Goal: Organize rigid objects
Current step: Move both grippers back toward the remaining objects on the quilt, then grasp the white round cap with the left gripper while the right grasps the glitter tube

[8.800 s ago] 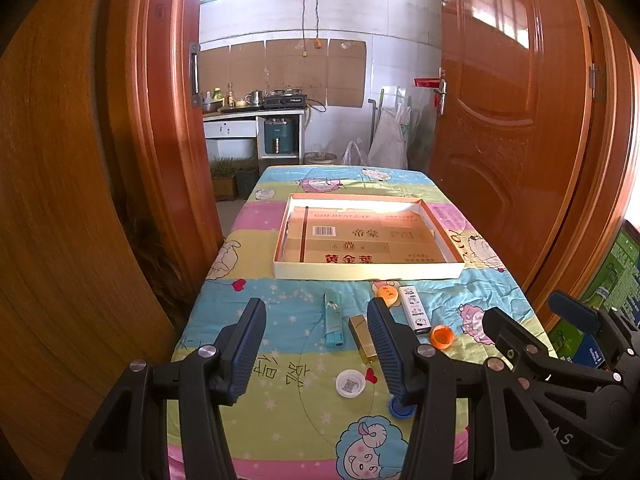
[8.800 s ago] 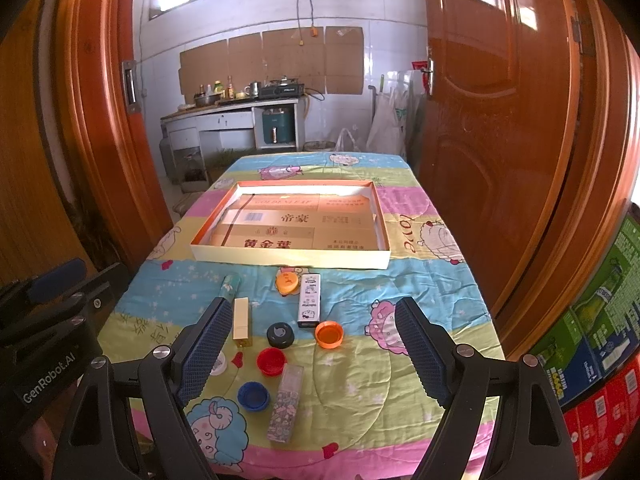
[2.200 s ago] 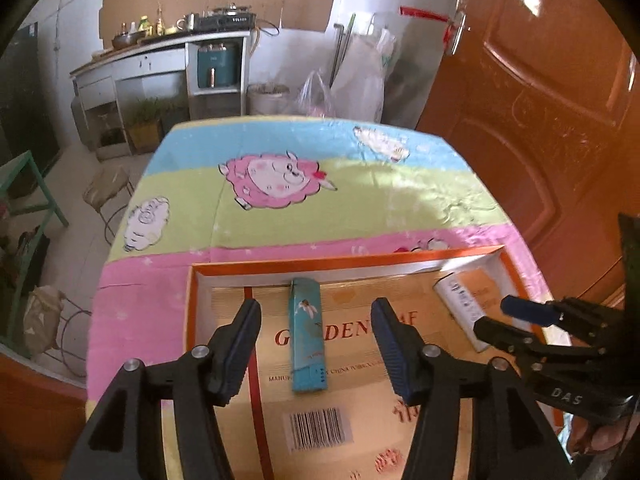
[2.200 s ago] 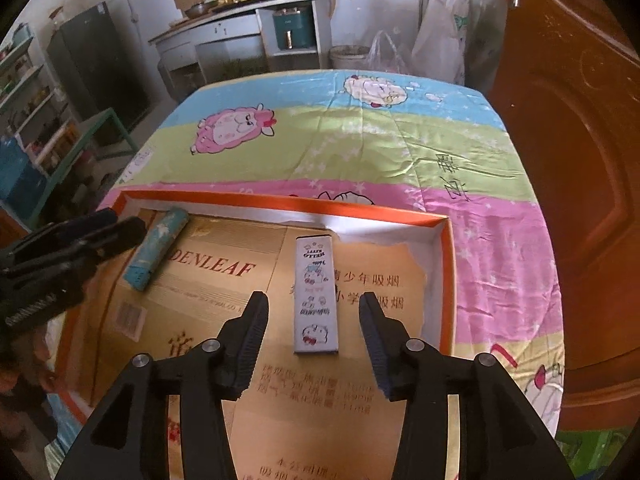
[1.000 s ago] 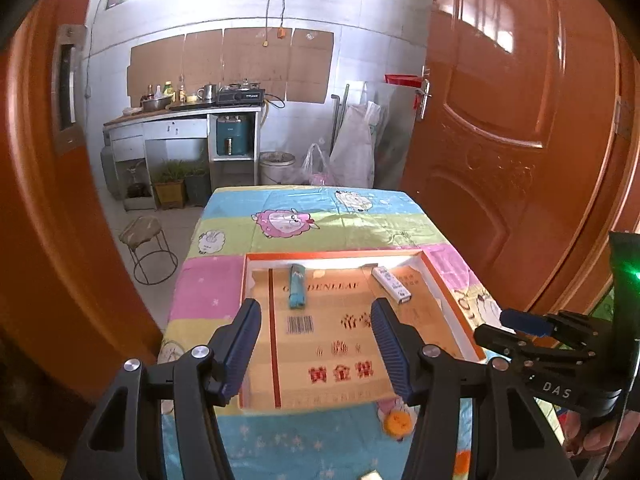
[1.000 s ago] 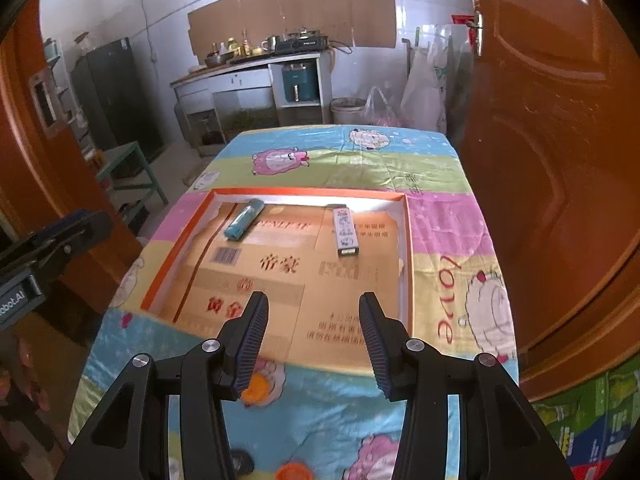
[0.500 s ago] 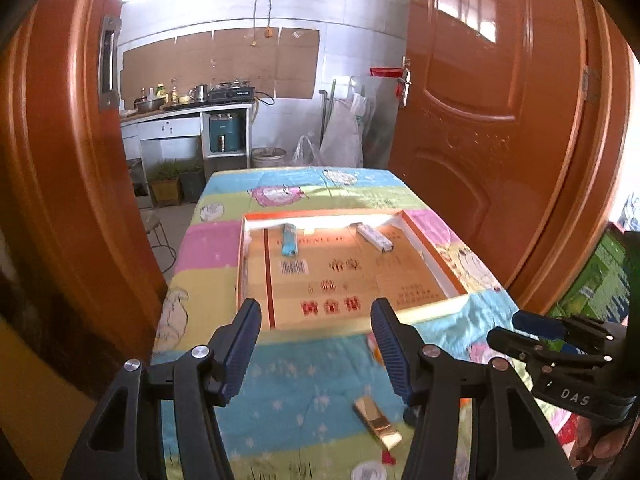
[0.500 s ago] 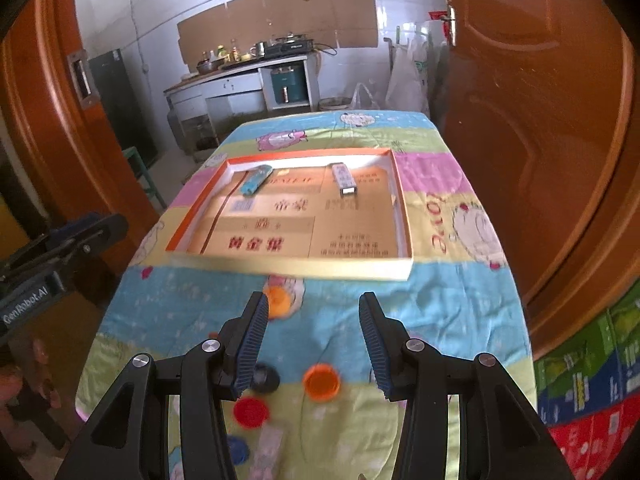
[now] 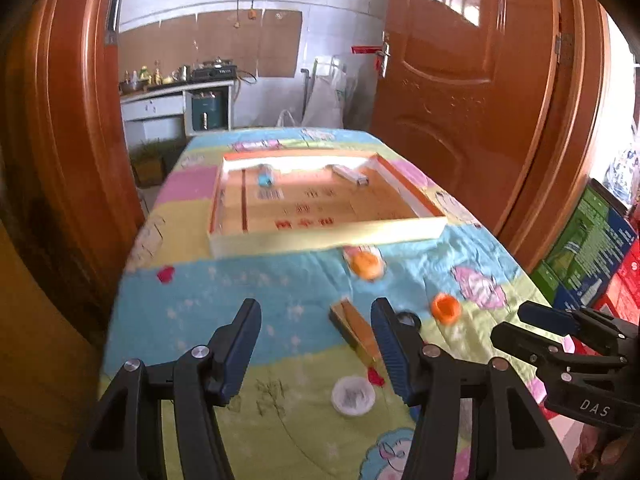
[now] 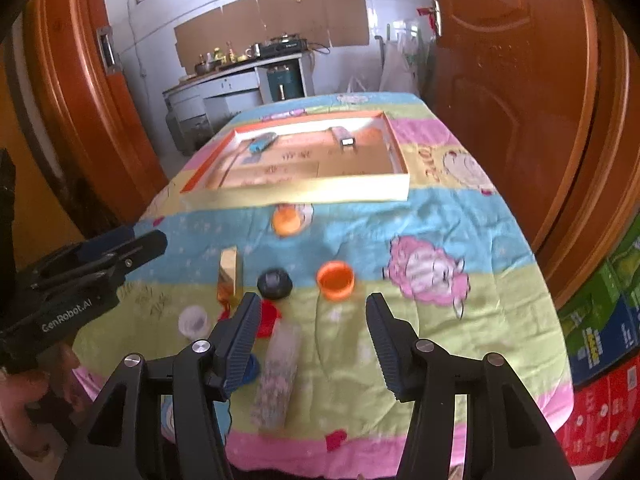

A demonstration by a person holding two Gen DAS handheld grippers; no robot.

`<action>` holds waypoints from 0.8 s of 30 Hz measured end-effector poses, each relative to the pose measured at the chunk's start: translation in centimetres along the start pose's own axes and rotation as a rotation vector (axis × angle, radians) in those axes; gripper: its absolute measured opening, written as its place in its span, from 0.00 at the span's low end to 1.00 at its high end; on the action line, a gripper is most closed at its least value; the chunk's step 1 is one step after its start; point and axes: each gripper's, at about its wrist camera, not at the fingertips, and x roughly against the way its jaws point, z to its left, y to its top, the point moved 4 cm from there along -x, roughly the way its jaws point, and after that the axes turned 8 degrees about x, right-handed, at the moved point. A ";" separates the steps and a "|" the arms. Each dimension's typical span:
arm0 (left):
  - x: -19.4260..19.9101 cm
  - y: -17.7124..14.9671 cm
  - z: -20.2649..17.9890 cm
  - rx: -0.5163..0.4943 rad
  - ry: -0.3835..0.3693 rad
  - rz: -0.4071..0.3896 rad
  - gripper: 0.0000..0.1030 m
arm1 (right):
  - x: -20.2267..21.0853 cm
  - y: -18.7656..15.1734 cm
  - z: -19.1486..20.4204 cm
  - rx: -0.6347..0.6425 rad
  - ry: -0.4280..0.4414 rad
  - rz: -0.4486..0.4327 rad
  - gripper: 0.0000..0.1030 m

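A shallow cardboard tray lies mid-table and holds a teal stick and a white box. On the cloth near me lie a gold bar, orange caps, a black cap, a red cap, a white cap and a patterned box. My left gripper is open and empty, just left of the gold bar. My right gripper is open and empty over the near caps.
The table wears a cartoon-print cloth. Wooden doors flank it on both sides. Green and red cartons stand on the floor at the right. A kitchen counter is behind.
Both grippers have pulled back from the tray toward the table's near end and dropped lower. The loose caps and bars now lie close in front of them.
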 end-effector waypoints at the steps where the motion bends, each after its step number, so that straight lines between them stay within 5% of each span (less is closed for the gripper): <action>1: -0.2 -0.5 -0.1 -0.004 -0.005 0.004 0.55 | -0.1 -0.4 0.0 -0.009 -0.006 0.010 0.55; 24: -3.2 -6.2 -0.7 -0.082 0.032 0.069 0.55 | -1.6 -4.1 1.4 -0.022 -0.035 0.086 0.55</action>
